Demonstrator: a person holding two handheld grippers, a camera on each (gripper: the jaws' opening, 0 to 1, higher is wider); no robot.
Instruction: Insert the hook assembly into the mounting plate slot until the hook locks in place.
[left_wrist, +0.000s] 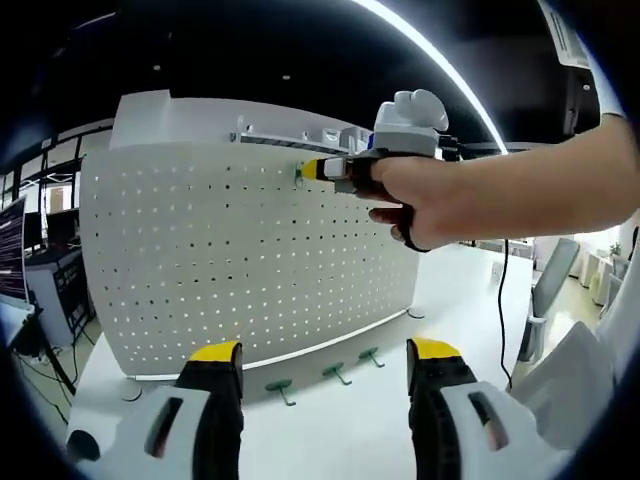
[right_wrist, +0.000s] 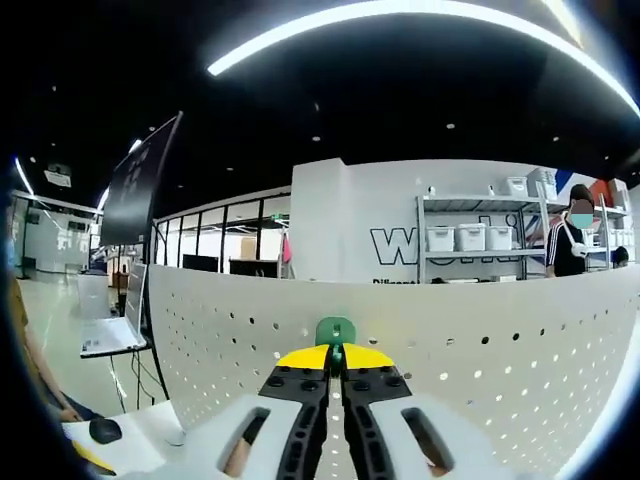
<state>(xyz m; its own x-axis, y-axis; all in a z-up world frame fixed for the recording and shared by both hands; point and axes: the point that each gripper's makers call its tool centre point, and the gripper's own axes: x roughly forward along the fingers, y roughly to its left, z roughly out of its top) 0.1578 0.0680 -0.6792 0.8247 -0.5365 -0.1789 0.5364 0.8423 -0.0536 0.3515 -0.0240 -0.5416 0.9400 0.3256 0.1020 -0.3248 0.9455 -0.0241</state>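
Note:
The white perforated mounting plate stands upright on a white table. Low in the left gripper view, my left gripper is open with nothing between its yellow-tipped jaws, a short way in front of the plate. Three green hooks lie on the table at the plate's foot. A hand holds my right gripper near the plate's top edge, pressing a green hook against the holes. In the right gripper view my right gripper is shut on that green hook, right at the plate.
A black cable hangs past the plate's right end, and a grey chair stands beyond the table. Desks with monitors are at the left. Behind the plate are a shelf of bins, a standing person and a laptop.

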